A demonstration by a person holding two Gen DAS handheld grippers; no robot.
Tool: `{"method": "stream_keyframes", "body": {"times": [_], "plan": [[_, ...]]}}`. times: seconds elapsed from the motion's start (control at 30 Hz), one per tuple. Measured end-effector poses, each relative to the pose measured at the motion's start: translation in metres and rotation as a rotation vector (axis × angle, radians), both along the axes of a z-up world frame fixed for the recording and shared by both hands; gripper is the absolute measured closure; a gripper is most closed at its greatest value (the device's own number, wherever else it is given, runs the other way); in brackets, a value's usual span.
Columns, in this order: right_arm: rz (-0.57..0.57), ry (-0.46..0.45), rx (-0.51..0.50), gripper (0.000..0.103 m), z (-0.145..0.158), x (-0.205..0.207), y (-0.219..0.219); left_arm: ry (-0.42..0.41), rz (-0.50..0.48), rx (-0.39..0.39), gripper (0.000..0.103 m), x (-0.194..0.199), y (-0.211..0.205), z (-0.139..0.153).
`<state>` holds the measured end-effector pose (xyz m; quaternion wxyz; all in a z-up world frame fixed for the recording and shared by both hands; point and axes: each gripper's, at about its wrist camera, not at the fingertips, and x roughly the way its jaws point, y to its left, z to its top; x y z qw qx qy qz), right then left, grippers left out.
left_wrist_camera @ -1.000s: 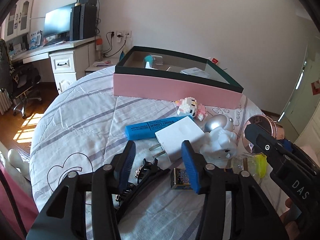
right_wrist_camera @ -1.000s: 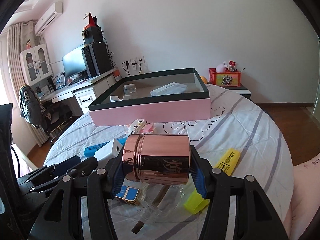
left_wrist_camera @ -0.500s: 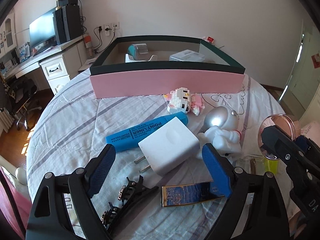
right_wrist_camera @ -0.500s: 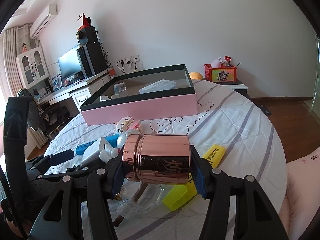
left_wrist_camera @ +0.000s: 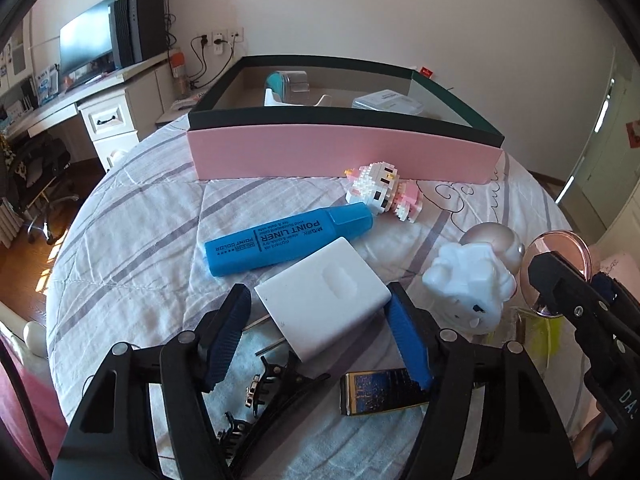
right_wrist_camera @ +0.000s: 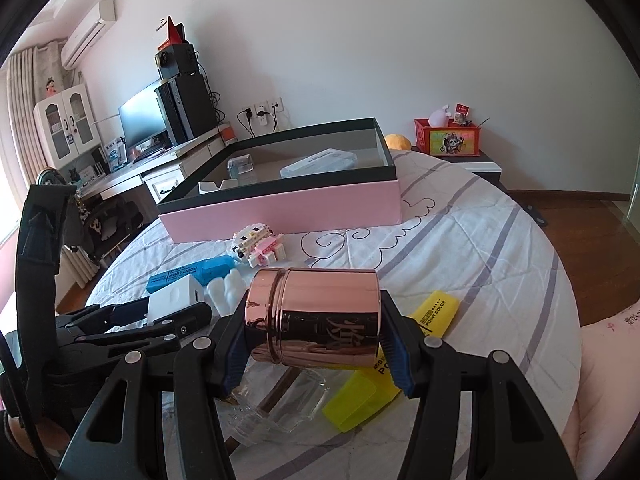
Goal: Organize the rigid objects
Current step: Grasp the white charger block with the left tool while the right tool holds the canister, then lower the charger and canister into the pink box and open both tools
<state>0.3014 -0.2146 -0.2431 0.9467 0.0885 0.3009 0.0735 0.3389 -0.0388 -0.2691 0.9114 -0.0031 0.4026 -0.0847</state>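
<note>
The left hand-held gripper [left_wrist_camera: 320, 340] is shown straddling the white charger [left_wrist_camera: 324, 296], which lies flat on the striped bedspread [left_wrist_camera: 140, 240] in front of the pink box [left_wrist_camera: 344, 152], just nearer than the blue highlighter [left_wrist_camera: 288, 240]. Its jaws have just been closing, yet the left blue pad is still seen clear of the charger's edge, while the right pad sits at or very near the opposite edge; contact there cannot be told, so the grasp is judged not yet made. For a sound pick, the pads would best be centred on the charger's two flat sides, ahead of the metal prongs [left_wrist_camera: 264, 336], and closed evenly so the smooth body is not squeezed out sideways. The black hair clip [left_wrist_camera: 272, 396] and the small printed card [left_wrist_camera: 384, 392], both nearer than the charger, should be kept out of the closing jaws, and the white figurine [left_wrist_camera: 468, 284] beside it should not be nudged. The right hand-held gripper [right_wrist_camera: 316, 336] is clamped on the rose-gold tin [right_wrist_camera: 320, 316], held on its side above the bedspread in front of the box, awaiting placement in it.
</note>
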Motion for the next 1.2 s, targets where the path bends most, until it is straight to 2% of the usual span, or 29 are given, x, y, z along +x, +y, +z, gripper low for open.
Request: {"method": "stream_keyframes", "body": {"times": [0.17, 0.33, 0.5, 0.63, 0.77, 0.93, 1.1, 1.2], "plan": [[0.002, -0.019, -0.013, 0.045, 0.011, -0.002, 0.001, -0.05, 0.003, -0.014, 0.033, -0.013, 0.006, 0.02], [0.022, -0.045, -0.038, 0.045, 0.029, 0.01, 0.003, -0.11, -0.02, -0.025, 0.033, -0.009, 0.009, 0.05], [0.047, -0.079, -0.091, 0.045, 0.054, 0.041, 0.007, -0.174, -0.019, 0.017, 0.033, 0.021, 0.011, 0.081], [0.06, -0.077, -0.136, 0.045, 0.069, 0.078, 0.01, -0.188, -0.016, 0.049, 0.033, 0.066, 0.014, 0.096], [0.092, -0.037, -0.136, 0.045, 0.069, 0.121, 0.017, -0.155, -0.009, 0.079, 0.033, 0.117, 0.014, 0.095], [0.143, 0.056, -0.137, 0.045, 0.048, 0.168, 0.033, -0.076, -0.007, 0.093, 0.033, 0.165, 0.017, 0.075], [0.187, 0.116, -0.158, 0.044, 0.022, 0.193, 0.051, -0.048, -0.004, 0.113, 0.033, 0.176, 0.02, 0.054], [0.183, 0.118, -0.158, 0.043, 0.018, 0.195, 0.05, -0.041, -0.012, 0.094, 0.032, 0.174, 0.021, 0.052]]}}
